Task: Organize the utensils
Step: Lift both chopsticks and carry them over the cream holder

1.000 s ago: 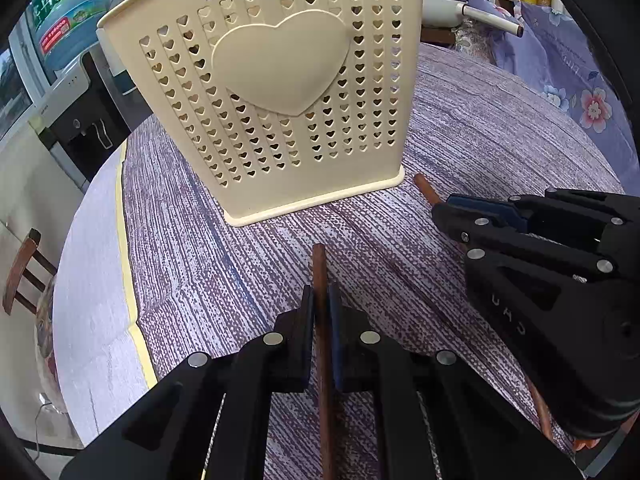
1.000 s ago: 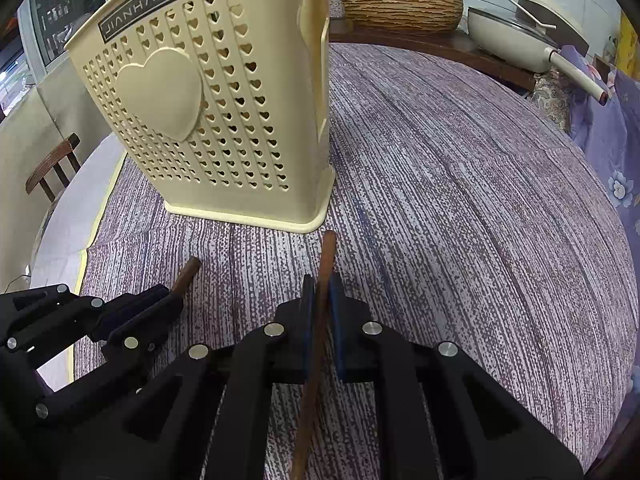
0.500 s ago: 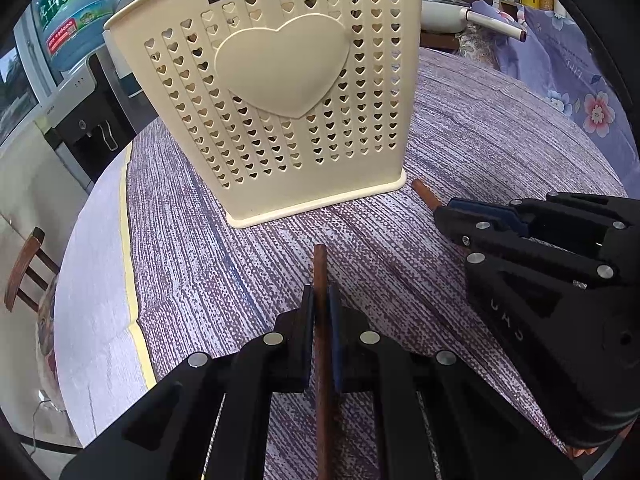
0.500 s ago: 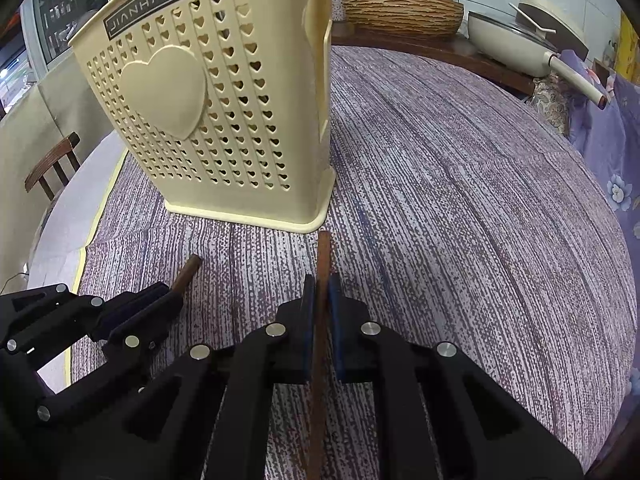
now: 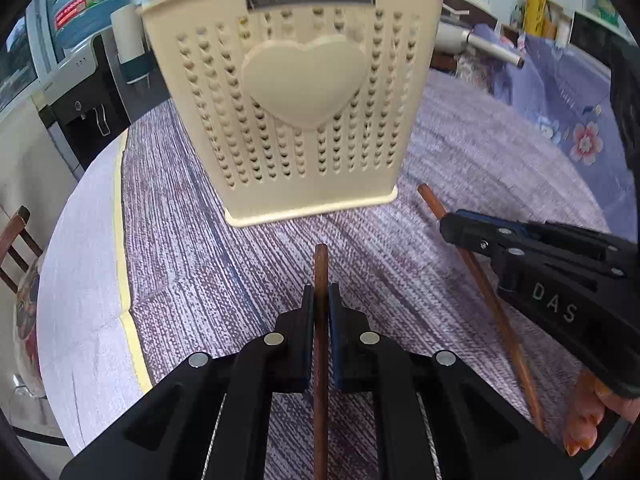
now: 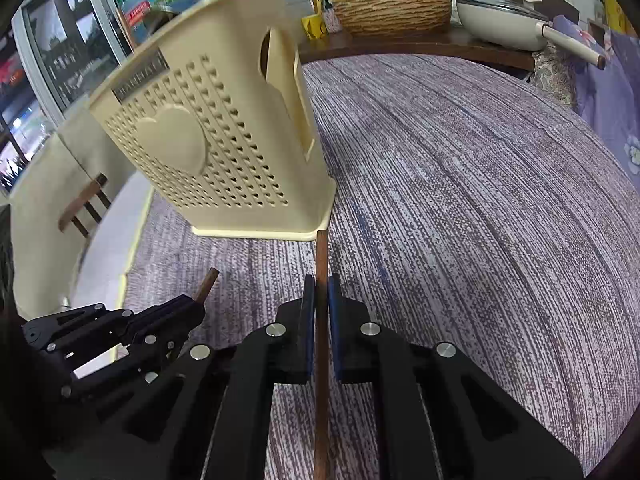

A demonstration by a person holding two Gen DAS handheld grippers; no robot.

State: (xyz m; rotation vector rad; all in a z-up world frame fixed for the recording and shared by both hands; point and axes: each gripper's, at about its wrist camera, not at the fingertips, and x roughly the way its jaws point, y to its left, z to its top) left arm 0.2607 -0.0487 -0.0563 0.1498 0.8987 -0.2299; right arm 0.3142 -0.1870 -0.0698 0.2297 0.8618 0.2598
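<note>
A cream perforated utensil holder (image 5: pixel 304 120) with a heart on its front stands on the purple striped tablecloth; it also shows in the right wrist view (image 6: pixel 216 160). My left gripper (image 5: pixel 320 296) is shut on a brown wooden chopstick (image 5: pixel 321 268) that points at the holder's base. My right gripper (image 6: pixel 320 292) is shut on a second brown chopstick (image 6: pixel 321 256), whose tip is near the holder's front right corner. In the left wrist view the right gripper (image 5: pixel 448 220) and its chopstick (image 5: pixel 430 200) are to the right. Brown utensil ends stick out of the holder's top.
The round table (image 6: pixel 480 200) drops off at the left, with a wooden chair (image 6: pixel 84 204) beyond. A woven basket (image 6: pixel 392 12) and a white pan (image 6: pixel 504 24) sit on a shelf behind. A water dispenser (image 5: pixel 80 92) stands at the far left.
Both grippers have lifted and tilted up with their chopsticks, so the holder's upper edge and more of the room behind now show. Both stay shut.
</note>
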